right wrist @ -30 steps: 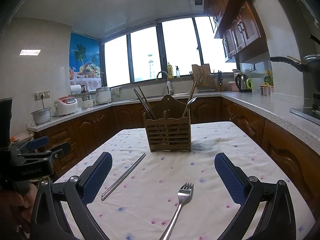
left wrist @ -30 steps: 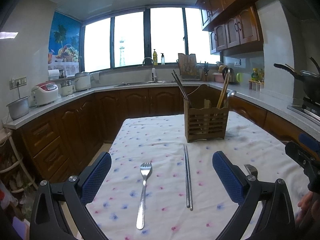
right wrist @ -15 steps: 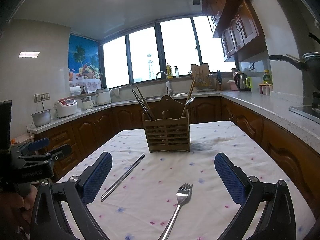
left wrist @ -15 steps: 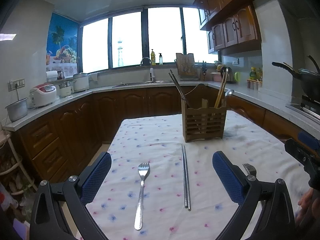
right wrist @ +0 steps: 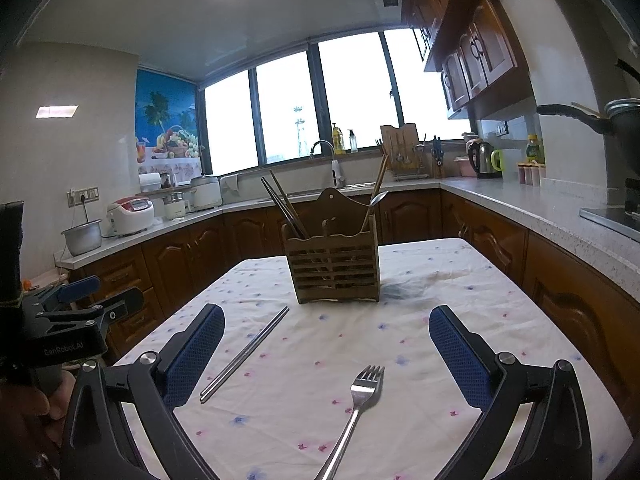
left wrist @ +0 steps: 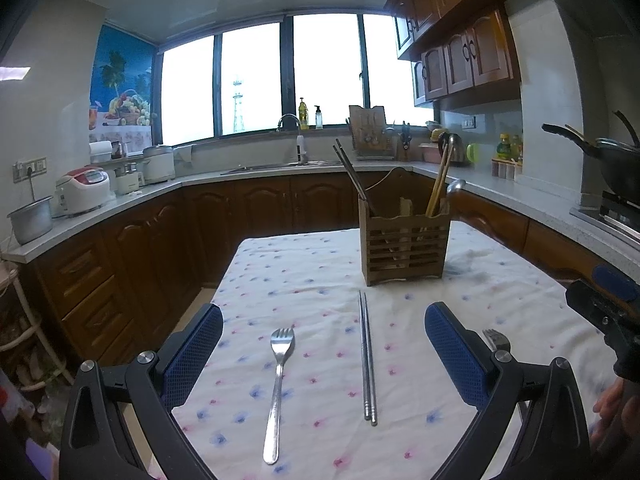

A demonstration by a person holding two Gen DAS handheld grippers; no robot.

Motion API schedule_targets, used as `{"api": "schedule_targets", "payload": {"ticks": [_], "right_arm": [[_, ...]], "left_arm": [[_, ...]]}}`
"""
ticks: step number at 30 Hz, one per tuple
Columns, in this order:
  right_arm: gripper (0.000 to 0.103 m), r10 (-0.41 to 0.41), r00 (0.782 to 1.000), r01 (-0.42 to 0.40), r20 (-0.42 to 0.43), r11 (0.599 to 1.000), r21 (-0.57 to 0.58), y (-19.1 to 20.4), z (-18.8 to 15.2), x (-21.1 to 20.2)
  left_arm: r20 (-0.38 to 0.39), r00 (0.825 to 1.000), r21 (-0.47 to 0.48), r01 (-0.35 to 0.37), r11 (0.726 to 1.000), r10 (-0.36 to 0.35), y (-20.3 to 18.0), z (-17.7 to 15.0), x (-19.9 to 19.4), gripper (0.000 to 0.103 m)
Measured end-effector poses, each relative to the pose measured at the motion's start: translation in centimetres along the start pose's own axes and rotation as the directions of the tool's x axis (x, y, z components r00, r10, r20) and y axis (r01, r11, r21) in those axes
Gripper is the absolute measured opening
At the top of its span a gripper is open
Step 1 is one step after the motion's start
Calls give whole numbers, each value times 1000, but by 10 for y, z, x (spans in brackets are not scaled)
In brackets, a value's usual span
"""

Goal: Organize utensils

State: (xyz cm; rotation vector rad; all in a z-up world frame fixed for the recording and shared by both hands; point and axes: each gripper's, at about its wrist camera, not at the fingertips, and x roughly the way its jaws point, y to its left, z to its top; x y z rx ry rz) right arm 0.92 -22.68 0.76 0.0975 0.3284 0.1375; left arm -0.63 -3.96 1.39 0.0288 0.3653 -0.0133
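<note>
A wooden utensil holder [left wrist: 404,240] stands on the flowered tablecloth and holds chopsticks and a spoon; it also shows in the right wrist view [right wrist: 336,266]. A metal fork [left wrist: 278,384] and a pair of metal chopsticks [left wrist: 368,358] lie in front of my left gripper [left wrist: 324,350], which is open and empty above the table's near edge. A second fork [right wrist: 352,416] lies between the fingers of my right gripper [right wrist: 326,350], also open and empty. The chopsticks also show in the right wrist view [right wrist: 244,354].
The table [left wrist: 304,276] stands in a kitchen with brown cabinets. A counter with a sink [left wrist: 280,166], rice cookers [left wrist: 82,190] and a kettle [right wrist: 482,158] runs around it. A wok [left wrist: 612,160] sits on the stove at right.
Both grippers have drifted slightly back and up; the holder and utensils sit a little lower in the views. Nothing was grasped or moved.
</note>
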Motion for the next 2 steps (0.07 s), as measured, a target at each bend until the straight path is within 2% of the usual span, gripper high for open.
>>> {"api": "schedule_targets", "payload": {"ticks": [2], "right_arm": [[103,-1,1000,1,-1,1000,3,-1,0,1]], "left_arm": [[-2,1000,-4,9,1000,-9,-2,0,1,102]]}}
